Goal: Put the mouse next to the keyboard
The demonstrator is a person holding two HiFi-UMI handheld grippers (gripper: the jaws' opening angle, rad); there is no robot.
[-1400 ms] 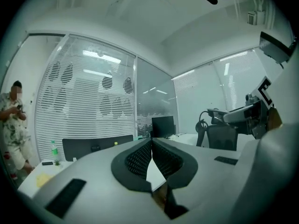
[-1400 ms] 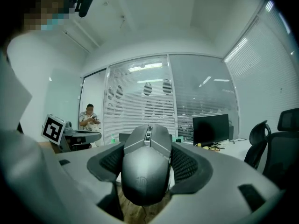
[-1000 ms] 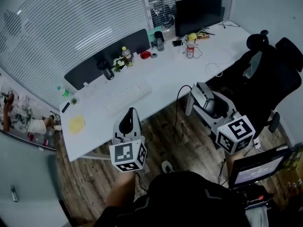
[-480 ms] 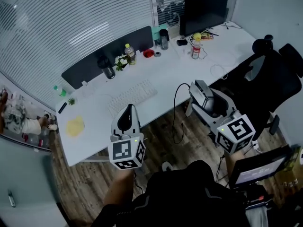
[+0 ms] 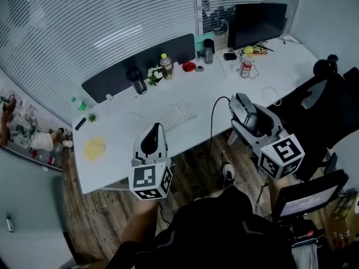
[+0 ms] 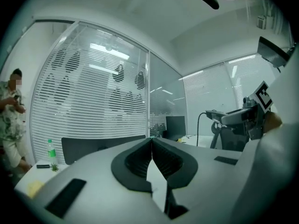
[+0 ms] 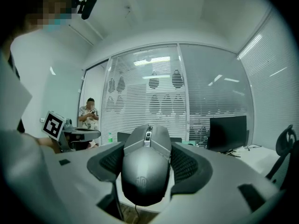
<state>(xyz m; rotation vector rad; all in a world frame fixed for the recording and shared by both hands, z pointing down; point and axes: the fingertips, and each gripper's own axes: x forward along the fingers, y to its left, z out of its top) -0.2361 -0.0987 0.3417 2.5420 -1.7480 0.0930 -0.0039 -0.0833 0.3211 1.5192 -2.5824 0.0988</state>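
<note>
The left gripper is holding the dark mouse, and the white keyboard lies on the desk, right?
Not the left one. The right gripper view shows the mouse clamped between the jaws of the right gripper; the left gripper has its jaws together with nothing between them. The white keyboard does lie on the desk.

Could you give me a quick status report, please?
Left gripper shut, empty. Right gripper clamped on mouse, not yet on desk. Keyboard ahead; no obstruction seen beside it.
</note>
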